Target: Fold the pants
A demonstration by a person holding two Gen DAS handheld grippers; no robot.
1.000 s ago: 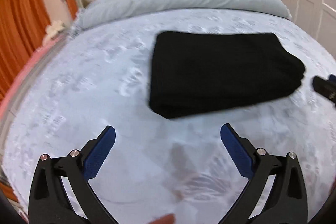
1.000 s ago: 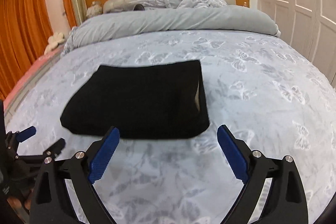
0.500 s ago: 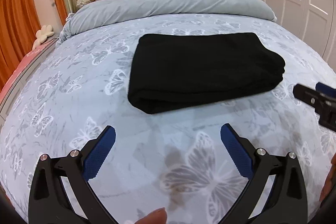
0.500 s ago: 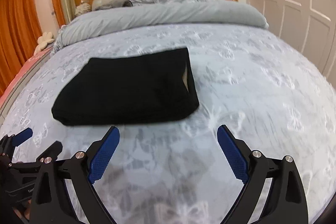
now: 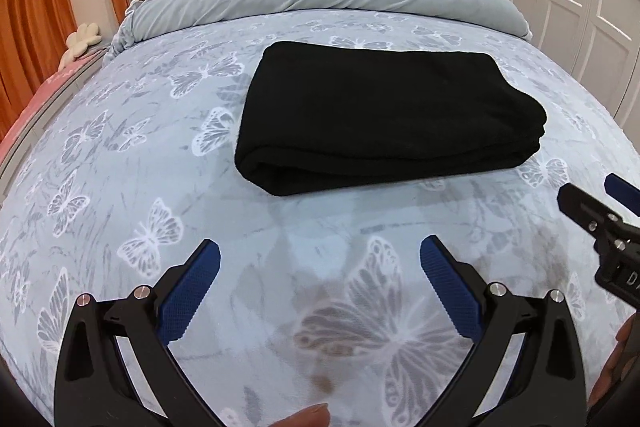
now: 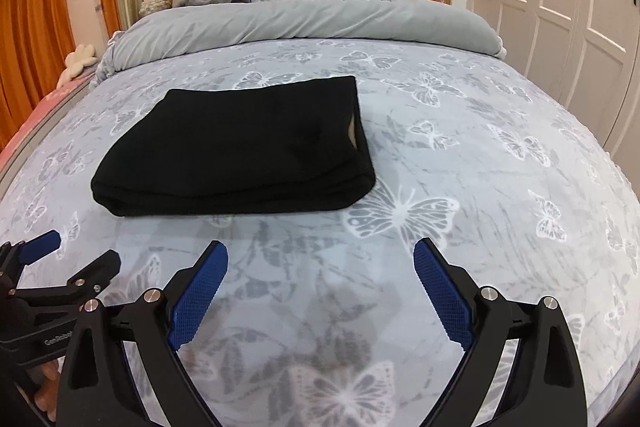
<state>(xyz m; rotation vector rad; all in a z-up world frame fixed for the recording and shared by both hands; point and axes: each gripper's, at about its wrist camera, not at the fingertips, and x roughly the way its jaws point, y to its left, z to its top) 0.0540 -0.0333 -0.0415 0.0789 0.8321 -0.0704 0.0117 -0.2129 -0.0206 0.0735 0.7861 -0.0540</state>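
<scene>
Lettering "GenRobot", partly cut off, on left gripper (image 6: 68, 255) body, left of the folded pants (image 6: 236, 147); nothing else legible.

Black pants (image 5: 384, 115) folded up

They lay flat in a thick, neat rectangle on the butterfly bedspread (image 5: 120, 211), with nothing touching them.

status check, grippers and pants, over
Left gripper open, empty. Right gripper open, empty. Black pants folded flat on the bed, untouched. Nothing in the way.
</scene>
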